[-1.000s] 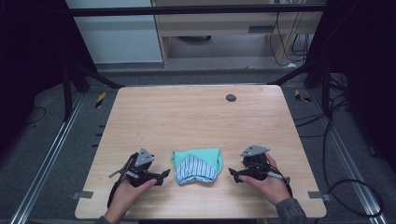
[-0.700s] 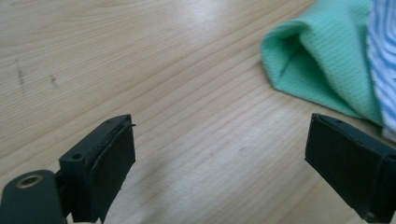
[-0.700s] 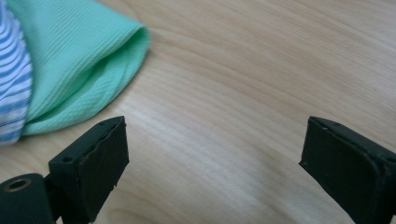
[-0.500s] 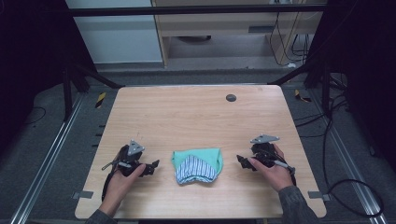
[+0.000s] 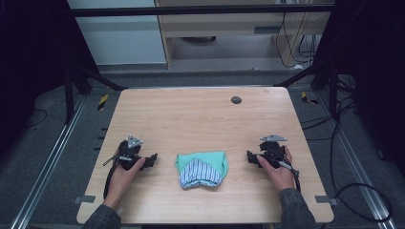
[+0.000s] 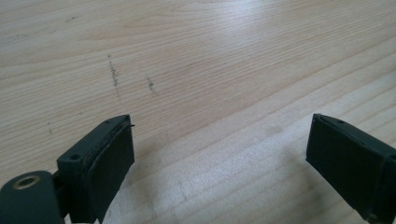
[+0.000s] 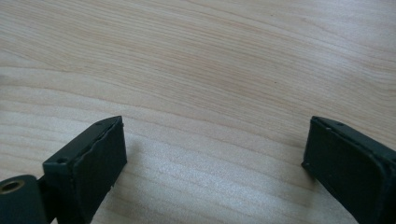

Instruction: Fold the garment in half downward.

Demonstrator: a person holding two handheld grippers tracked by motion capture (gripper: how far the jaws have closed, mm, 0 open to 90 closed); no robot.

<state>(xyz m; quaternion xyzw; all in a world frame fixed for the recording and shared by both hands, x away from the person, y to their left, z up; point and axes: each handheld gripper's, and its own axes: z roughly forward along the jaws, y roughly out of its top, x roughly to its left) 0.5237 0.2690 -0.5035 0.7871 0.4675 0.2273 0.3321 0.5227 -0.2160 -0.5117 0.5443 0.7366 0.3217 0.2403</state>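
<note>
Both the left gripper [image 5: 152, 159] and right gripper [image 5: 250, 157] have drawn back from the folded cloth [image 5: 202, 169] near the surface's front edge, jaws spread empty, suggesting folding's finished.

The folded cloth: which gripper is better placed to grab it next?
Probably the left gripper: its open jaws point at the folded cloth across a slightly shorter stretch of bare table than the right gripper. It's close, though.
</note>
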